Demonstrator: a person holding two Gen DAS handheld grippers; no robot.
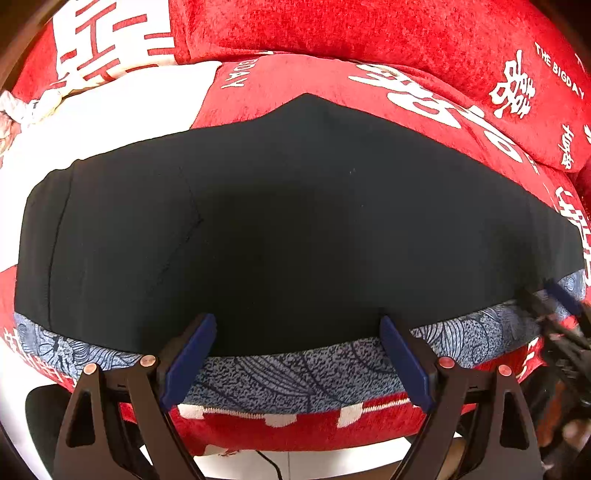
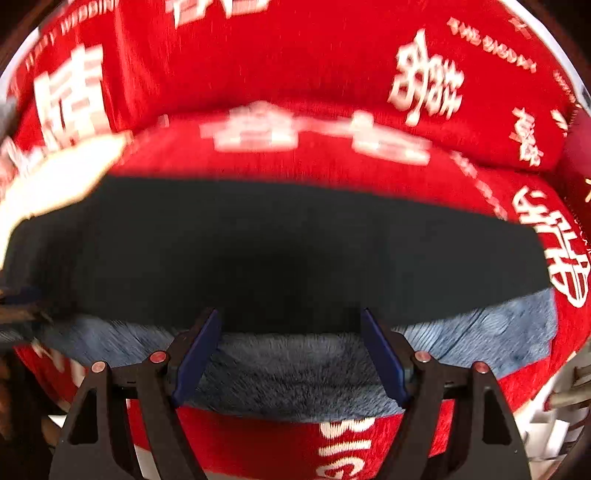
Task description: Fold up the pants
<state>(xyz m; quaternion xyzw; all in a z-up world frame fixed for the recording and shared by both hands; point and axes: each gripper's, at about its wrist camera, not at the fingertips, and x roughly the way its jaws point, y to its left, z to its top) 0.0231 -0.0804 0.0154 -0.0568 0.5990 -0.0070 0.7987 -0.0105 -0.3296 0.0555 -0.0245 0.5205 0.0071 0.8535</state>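
Pants (image 1: 295, 221) flat beyond both jaws | left gripper (image 1: 299, 332) agape | right gripper (image 2: 291, 325) agape

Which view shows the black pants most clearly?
The left wrist view: the pants lie sharp, with seams and edges visible. The right wrist view shows the same pants, but blurred.

The pants (image 1: 280, 221) lie spread flat on a sofa seat (image 1: 332, 77), their near edge overlapping a patterned cloth (image 1: 295, 373) that runs along the seat's front. Behind the pants the backrest cushions (image 1: 369, 29) rise. The left gripper (image 1: 297, 332) hangs over the near edge of the pants, one of its fingers (image 1: 190, 354) to either side of that hem. The right gripper (image 2: 291, 325) stands likewise further right along the same edge; in the left wrist view it shows, probably, as the blurred shape at the right border.
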